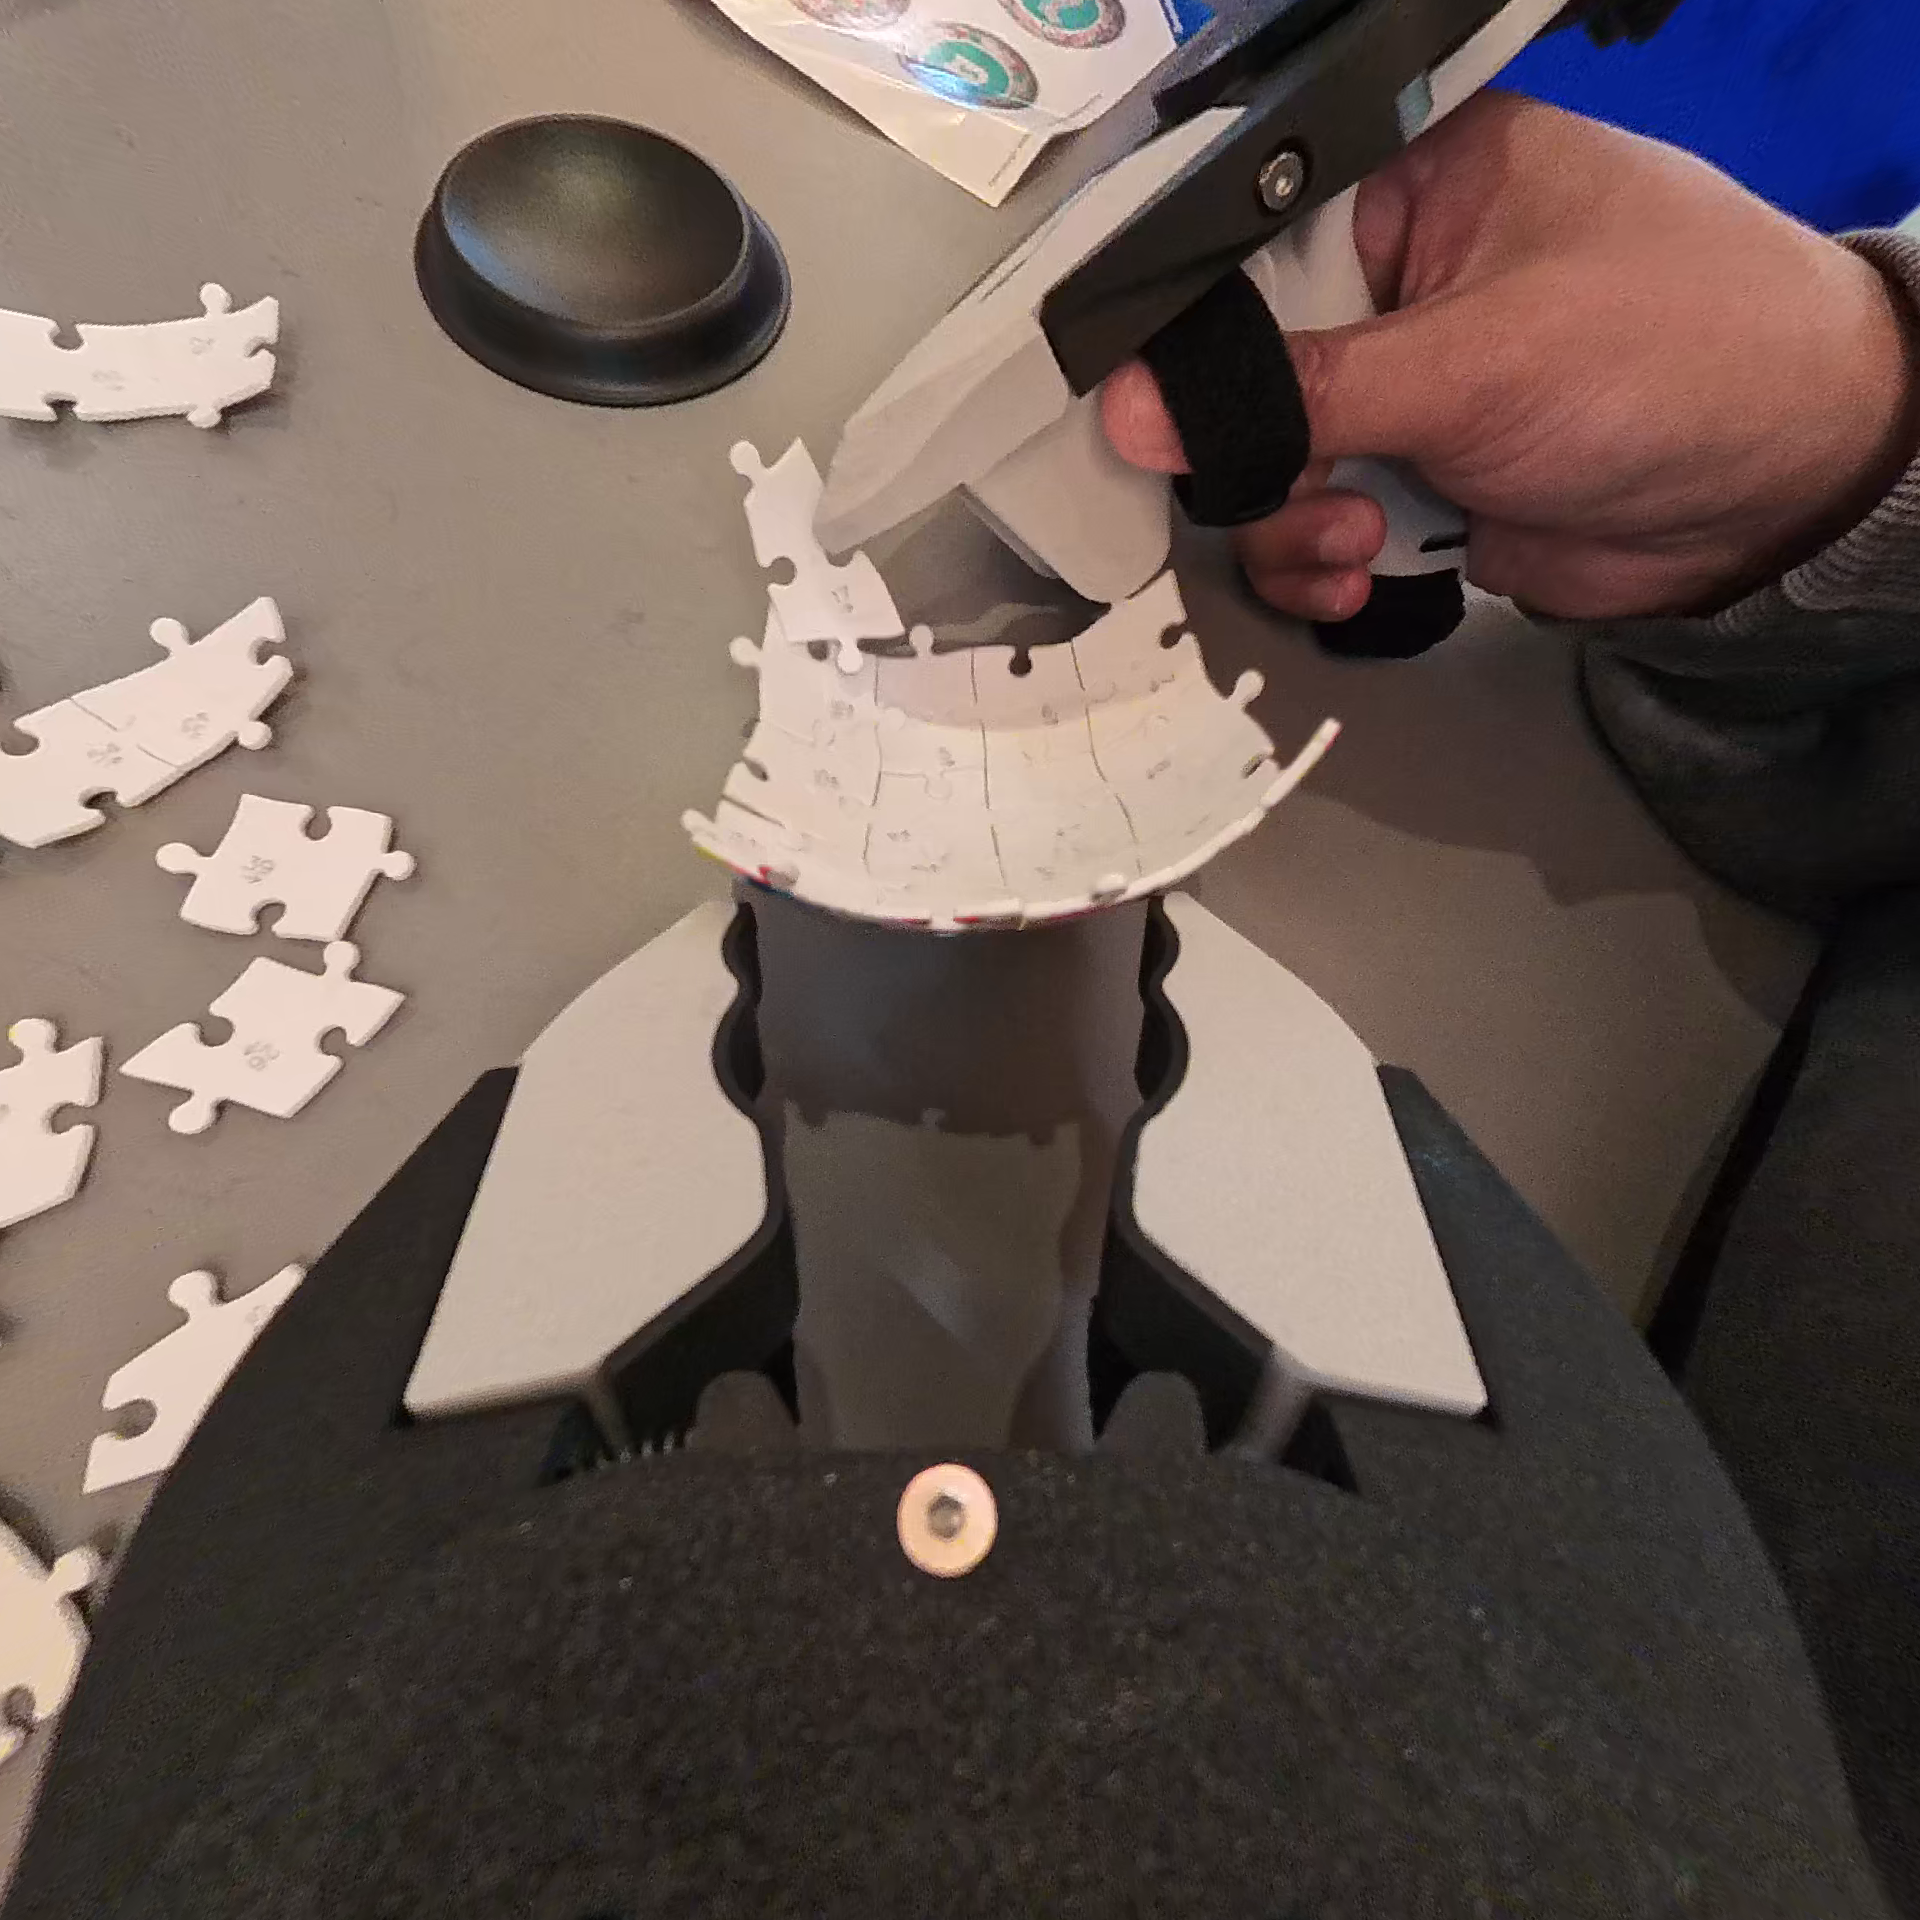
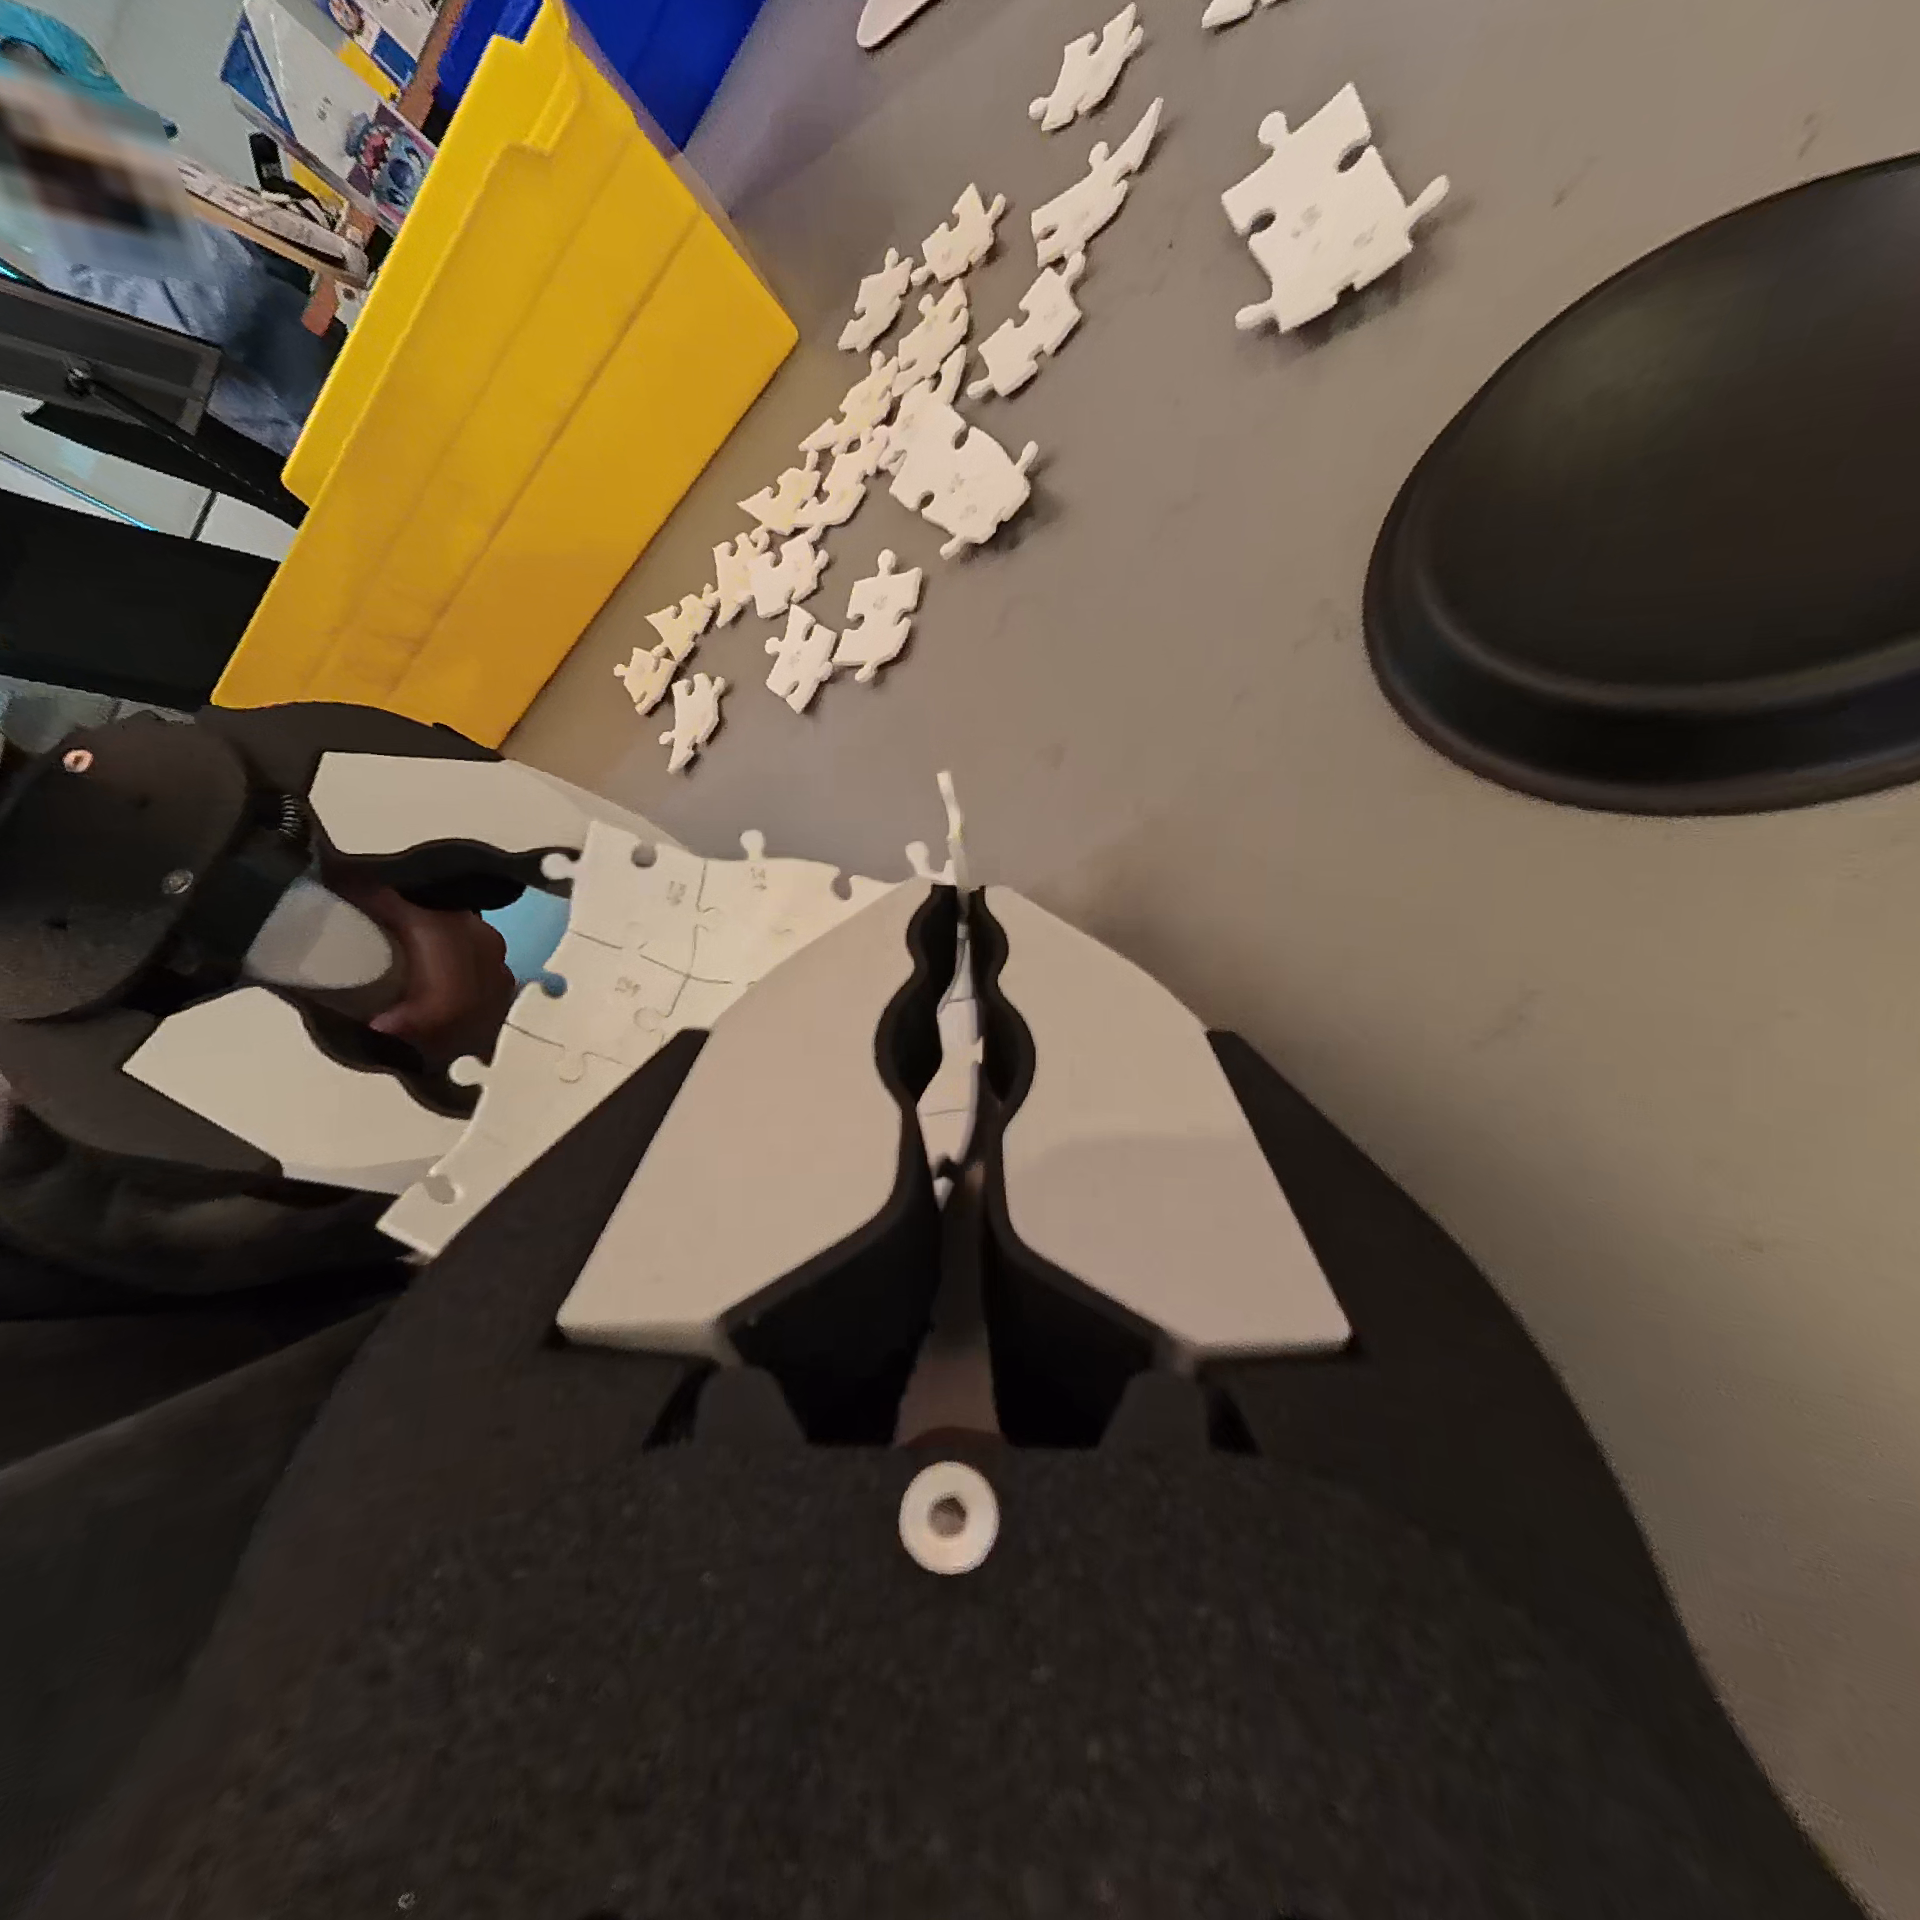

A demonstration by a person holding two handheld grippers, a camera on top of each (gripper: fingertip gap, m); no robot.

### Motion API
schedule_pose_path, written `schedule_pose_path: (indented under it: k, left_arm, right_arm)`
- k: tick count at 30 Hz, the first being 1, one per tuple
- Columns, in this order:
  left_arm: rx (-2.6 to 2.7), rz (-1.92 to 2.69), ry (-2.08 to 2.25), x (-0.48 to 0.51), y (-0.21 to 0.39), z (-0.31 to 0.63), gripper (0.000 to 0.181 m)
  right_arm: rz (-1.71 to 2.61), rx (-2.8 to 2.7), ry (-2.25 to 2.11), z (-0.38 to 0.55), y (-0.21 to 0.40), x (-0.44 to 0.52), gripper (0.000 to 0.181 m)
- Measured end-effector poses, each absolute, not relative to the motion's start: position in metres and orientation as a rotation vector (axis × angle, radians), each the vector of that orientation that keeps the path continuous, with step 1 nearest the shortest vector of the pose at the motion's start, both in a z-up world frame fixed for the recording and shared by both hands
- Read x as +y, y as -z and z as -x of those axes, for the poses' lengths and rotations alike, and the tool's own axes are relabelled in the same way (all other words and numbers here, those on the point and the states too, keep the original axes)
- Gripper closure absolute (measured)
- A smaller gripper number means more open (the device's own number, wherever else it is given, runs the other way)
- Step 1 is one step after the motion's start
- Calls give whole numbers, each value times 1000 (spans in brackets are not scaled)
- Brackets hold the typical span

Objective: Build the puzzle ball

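Observation:
A curved white shell of joined puzzle pieces (image 1: 1008, 790) hangs above the grey table, its hollow side toward me. My left gripper (image 1: 945, 925) is spread wide and clamps the shell's lower edge between its fingertips. In the right wrist view the left gripper (image 2: 514, 977) grips the shell (image 2: 665, 966) across its edges. My right gripper (image 2: 961, 904) is shut on a single white piece, seen edge-on. In the left wrist view the right gripper (image 1: 894, 520) holds that piece (image 1: 800, 540) tilted against the shell's upper left rim, with its knob at the rim's notches.
A black round stand (image 1: 603, 260) sits on the table behind the shell and also shows in the right wrist view (image 2: 1683, 499). Loose white pieces (image 1: 281, 868) lie to the left, with several more scattered in the right wrist view (image 2: 894, 488). A printed sheet (image 1: 956, 62) lies at the back. A yellow bin (image 2: 520, 395) stands at the table edge. The tips of one gripper are about 9 centimetres away from the tips of the other.

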State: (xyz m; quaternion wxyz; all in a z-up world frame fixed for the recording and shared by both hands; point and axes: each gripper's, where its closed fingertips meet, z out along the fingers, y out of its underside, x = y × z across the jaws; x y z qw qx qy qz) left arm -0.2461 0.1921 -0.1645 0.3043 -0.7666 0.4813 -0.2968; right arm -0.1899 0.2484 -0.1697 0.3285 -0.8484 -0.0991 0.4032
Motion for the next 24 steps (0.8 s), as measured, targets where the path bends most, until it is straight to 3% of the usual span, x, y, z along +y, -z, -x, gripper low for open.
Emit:
schedule_pose_path:
  k: [7,21,24]
  left_arm:
    - [1259,2025,812,192,163,243,112]
    - [1259,1985,680,206,167,226,72]
    - [1279,1989,693,202,170,222,77]
  right_arm:
    - [2225,-218,-1069,187,171,252,179]
    - [2260,-236,-1059,192,175,248,179]
    - [2260,-244,-1058,193,175,247,179]
